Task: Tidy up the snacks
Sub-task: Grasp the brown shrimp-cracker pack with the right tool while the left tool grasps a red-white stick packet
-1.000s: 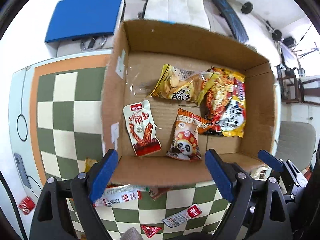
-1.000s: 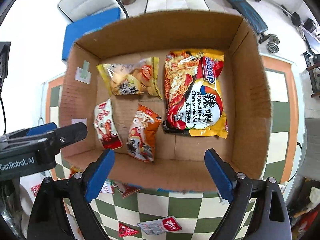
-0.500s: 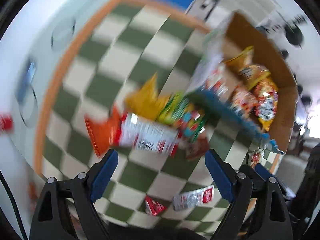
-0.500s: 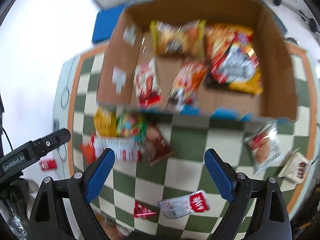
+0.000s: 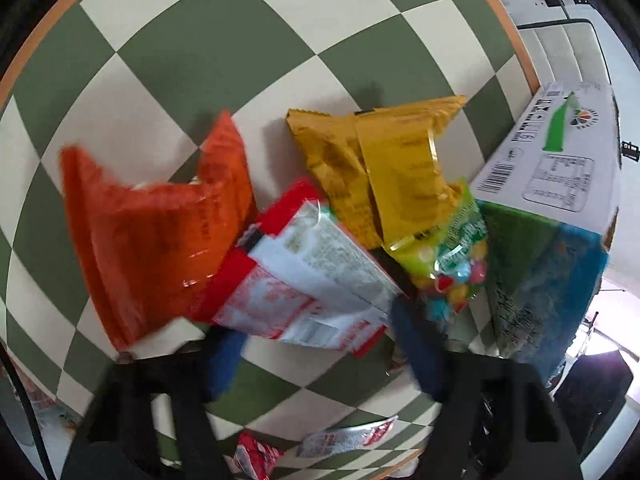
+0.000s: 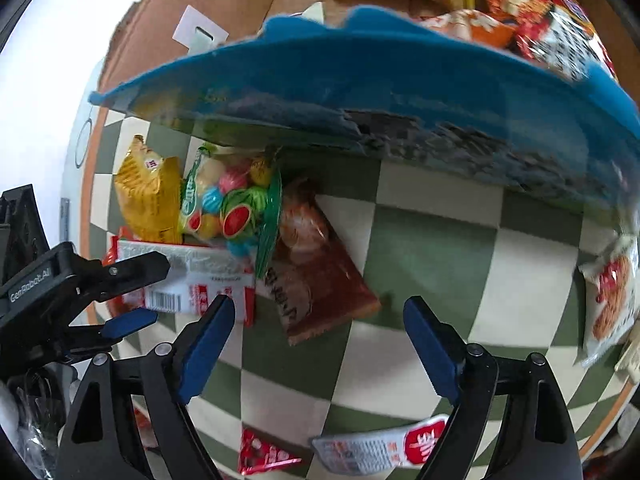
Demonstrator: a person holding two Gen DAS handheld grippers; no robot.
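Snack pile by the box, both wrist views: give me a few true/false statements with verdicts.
1. The yellow packet lies inside the cardboard box. False: it lies on the checkered table, outside the box.
2. The candy bag holds multicoloured sweets. True.
3. The right tool grips the brown packet. False: its jaws stand apart, closing, with nothing pinched.
4. The left tool hangs over the red-and-white packet. True.

Green-and-cream checked cloth (image 5: 248, 40); orange packet (image 5: 148, 236), yellow packet (image 5: 384, 168), blue-edged box (image 6: 360, 80).
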